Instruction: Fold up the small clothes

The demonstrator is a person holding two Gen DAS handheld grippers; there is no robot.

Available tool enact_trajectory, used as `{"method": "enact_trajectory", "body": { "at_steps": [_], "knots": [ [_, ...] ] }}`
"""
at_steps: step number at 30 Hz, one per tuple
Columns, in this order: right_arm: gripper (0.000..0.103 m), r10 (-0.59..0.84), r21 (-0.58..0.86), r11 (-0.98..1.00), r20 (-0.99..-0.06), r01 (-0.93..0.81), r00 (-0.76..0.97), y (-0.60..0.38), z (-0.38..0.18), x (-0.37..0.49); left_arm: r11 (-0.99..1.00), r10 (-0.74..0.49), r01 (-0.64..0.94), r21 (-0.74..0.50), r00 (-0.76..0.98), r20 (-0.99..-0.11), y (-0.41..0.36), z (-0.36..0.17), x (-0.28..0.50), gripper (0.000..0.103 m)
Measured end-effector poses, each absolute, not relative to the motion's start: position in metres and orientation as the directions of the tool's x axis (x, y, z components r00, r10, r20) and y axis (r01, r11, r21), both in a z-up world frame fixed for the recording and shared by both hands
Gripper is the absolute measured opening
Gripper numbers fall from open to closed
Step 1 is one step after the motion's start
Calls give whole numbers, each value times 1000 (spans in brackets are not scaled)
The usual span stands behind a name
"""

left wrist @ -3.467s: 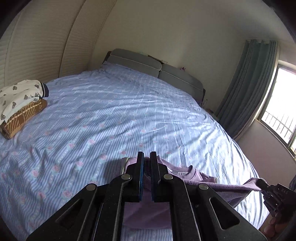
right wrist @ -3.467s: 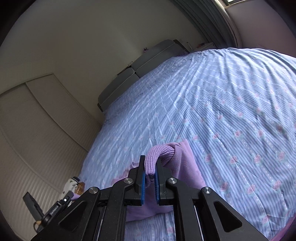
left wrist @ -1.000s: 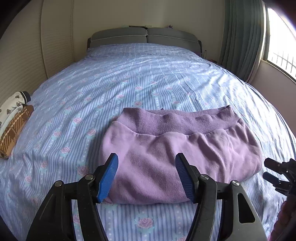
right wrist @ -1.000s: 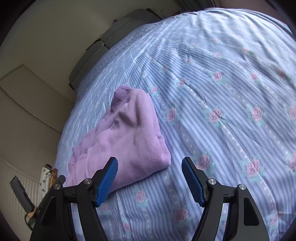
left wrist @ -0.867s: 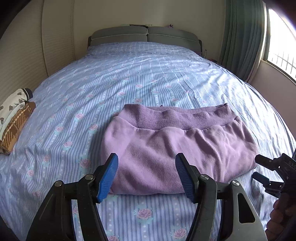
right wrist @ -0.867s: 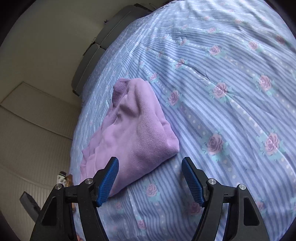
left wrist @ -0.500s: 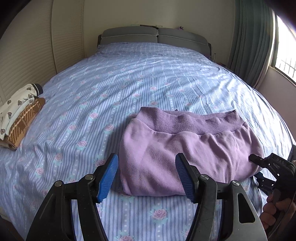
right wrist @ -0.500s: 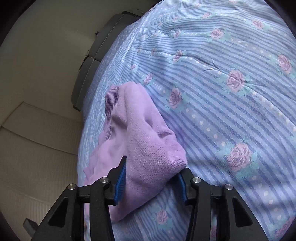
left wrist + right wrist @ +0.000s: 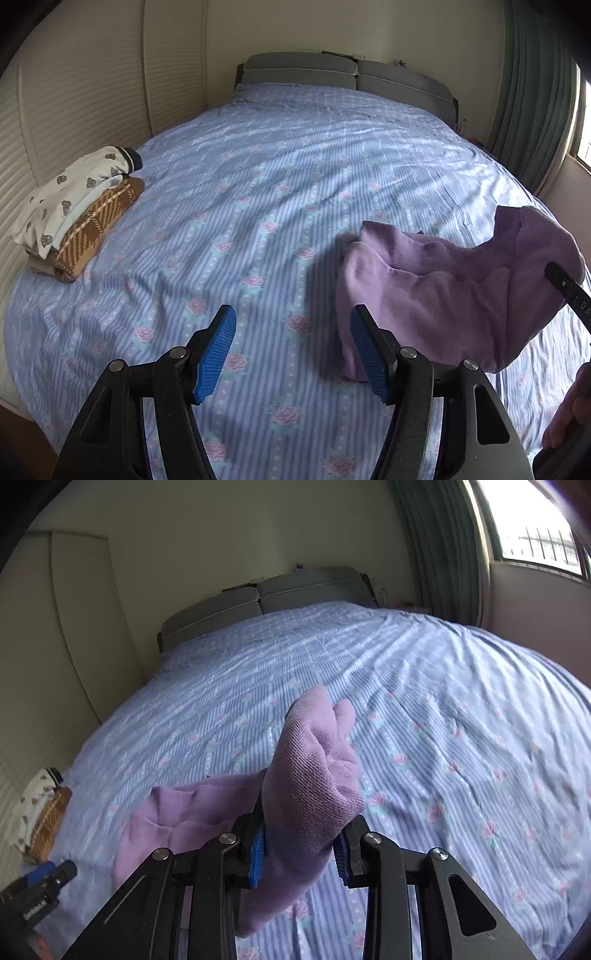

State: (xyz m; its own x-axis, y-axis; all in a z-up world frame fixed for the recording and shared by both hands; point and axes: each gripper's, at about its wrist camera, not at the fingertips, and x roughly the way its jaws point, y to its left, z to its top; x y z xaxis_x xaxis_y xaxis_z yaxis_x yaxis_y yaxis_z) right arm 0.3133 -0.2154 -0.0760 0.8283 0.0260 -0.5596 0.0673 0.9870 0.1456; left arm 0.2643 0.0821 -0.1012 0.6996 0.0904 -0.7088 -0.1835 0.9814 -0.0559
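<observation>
Little can be read. On the black body of the right gripper (image 9: 569, 291), seen at the right edge of the left wrist view, the white letters "DA" are printed, and the rest is cut off by the frame. On the black body of the left gripper (image 9: 38, 890), seen at the lower left of the right wrist view, a short line of white lettering is printed, but it is too small and blurred to be made out. No other text, number or brand is shown.
</observation>
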Motion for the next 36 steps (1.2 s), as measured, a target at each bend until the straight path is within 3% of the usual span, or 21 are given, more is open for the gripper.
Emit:
{"method": "enact_trajectory", "body": {
  "at_steps": [9,14,22,26,30,36],
  "knots": [
    [29,-35,-432,881,-466,-193,884,-44,-86,302,956,183,-291,-38,692,-698,171,-96,226,65],
    [28,-79,-628,715,-509,-307,857,25,-143,294,938,211,-344,-45,668,-713,210,-106,214,65],
    [29,-131,-690,653,-509,-312,851,40,-173,286,934,194,-351,-61,644,-740,220,-118,211,65],
    [43,-126,-705,651,-467,-283,875,40,-163,278,946,183,-322,-47,645,-742,207,-110,214,66],
    [52,-58,-644,705,-470,-297,881,31,-135,261,956,169,-291,-46,668,-725,192,-93,215,70],
    [52,66,-454,829,-501,-327,863,-13,-88,226,979,63,-178,-97,721,-690,157,-63,233,69]
  ]
}}
